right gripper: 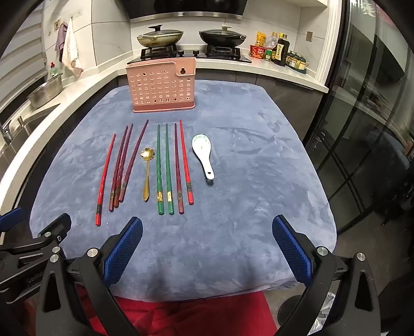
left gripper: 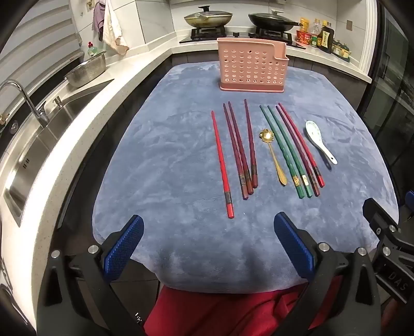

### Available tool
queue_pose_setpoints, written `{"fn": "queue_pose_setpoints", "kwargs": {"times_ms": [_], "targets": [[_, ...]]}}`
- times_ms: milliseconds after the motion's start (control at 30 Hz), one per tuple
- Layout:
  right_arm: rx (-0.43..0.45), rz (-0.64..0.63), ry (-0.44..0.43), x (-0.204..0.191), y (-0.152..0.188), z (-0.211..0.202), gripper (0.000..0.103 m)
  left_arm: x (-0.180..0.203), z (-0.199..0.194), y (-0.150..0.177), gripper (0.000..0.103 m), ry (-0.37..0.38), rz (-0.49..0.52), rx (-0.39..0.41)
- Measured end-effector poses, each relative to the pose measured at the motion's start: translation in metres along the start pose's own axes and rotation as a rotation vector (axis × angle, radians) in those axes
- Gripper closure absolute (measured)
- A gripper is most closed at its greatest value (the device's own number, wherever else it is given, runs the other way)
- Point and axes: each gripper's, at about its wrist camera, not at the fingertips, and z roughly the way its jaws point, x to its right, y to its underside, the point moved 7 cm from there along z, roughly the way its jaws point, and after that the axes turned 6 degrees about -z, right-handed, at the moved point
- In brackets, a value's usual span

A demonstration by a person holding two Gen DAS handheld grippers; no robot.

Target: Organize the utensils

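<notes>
A pink perforated utensil holder [left gripper: 252,68] [right gripper: 162,86] stands at the far end of a blue cloth [left gripper: 181,160] [right gripper: 245,181]. In front of it lie several red and maroon chopsticks [left gripper: 239,150] [right gripper: 121,165], two green chopsticks [left gripper: 287,152] [right gripper: 163,168], a gold spoon [left gripper: 274,156] [right gripper: 146,170] and a white ceramic spoon [left gripper: 319,140] [right gripper: 204,155]. My left gripper [left gripper: 208,245] is open and empty above the cloth's near edge. My right gripper [right gripper: 207,245] is open and empty, to the right of the left one.
A sink with faucet [left gripper: 31,103] and a metal colander [left gripper: 88,69] lie on the left counter. Two lidded woks [left gripper: 208,18] [right gripper: 222,36] sit on the stove behind. Sauce bottles [right gripper: 279,49] stand at back right. A glass door [right gripper: 375,129] is on the right.
</notes>
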Motion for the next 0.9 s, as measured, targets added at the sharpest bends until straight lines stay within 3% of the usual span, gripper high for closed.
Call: {"fn": "queue_pose_setpoints", "kwargs": {"times_ms": [900], "targets": [[0.005, -0.004, -0.019, -0.0037, 0.0, 0.0005, 0.007, -0.0002, 0.0008, 0.002, 0.007, -0.015, 0.003, -0.001]]}}
